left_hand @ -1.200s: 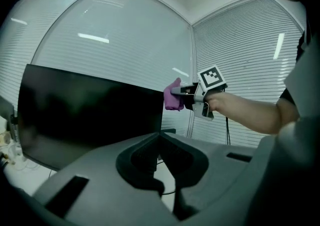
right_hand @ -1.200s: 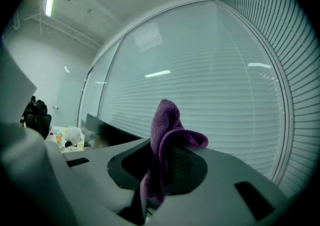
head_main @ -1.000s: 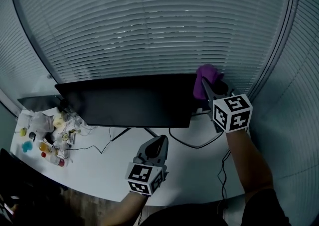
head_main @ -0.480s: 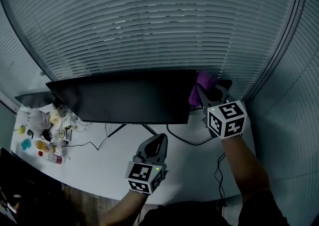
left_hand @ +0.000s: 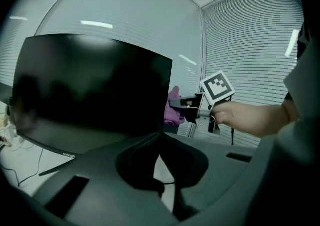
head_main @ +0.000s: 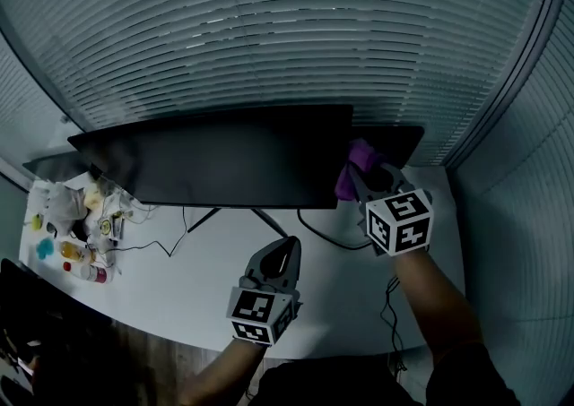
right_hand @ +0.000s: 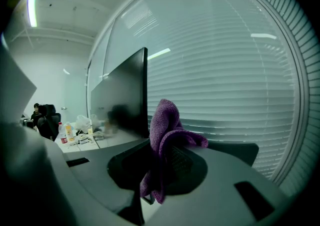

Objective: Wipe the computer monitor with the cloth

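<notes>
Right gripper jaws pinch the purple cloth - it is bunched between them, one fold sticking up past the tips, a tail hanging below. The cloth sits at the right edge of the monitor, low on that edge; can't tell if it touches the screen. Left gripper jaws pressed together, nothing between them, held low over the desk in front of the monitor stand - well apart from the cloth. Bottles and clutter at the desk's left end.
</notes>
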The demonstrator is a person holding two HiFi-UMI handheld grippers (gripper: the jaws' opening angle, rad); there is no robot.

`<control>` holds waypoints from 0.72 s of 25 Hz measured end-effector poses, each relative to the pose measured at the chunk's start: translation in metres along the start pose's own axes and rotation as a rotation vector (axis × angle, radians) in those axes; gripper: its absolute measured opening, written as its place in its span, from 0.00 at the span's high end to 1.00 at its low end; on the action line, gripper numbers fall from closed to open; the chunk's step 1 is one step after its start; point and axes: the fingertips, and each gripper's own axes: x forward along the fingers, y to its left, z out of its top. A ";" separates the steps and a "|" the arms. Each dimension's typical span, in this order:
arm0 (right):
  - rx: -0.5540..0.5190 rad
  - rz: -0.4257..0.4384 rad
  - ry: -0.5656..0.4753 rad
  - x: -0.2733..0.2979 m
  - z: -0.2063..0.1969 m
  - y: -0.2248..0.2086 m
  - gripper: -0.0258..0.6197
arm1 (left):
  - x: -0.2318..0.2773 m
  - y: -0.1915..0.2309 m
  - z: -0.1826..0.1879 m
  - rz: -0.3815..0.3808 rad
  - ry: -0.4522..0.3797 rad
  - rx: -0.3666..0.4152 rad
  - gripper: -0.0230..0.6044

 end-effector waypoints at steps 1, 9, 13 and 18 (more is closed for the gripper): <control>0.008 0.000 0.010 0.002 -0.008 0.000 0.85 | 0.001 0.001 -0.005 0.002 0.005 -0.005 0.95; 0.061 -0.001 0.103 0.023 -0.061 -0.003 0.85 | 0.011 0.008 -0.037 0.019 0.065 -0.040 0.95; 0.085 -0.008 0.146 0.023 -0.097 -0.004 0.85 | 0.012 0.008 -0.056 0.027 0.078 -0.049 0.95; 0.122 -0.013 0.217 0.032 -0.137 -0.001 0.85 | 0.018 0.015 -0.070 0.035 0.102 -0.052 0.95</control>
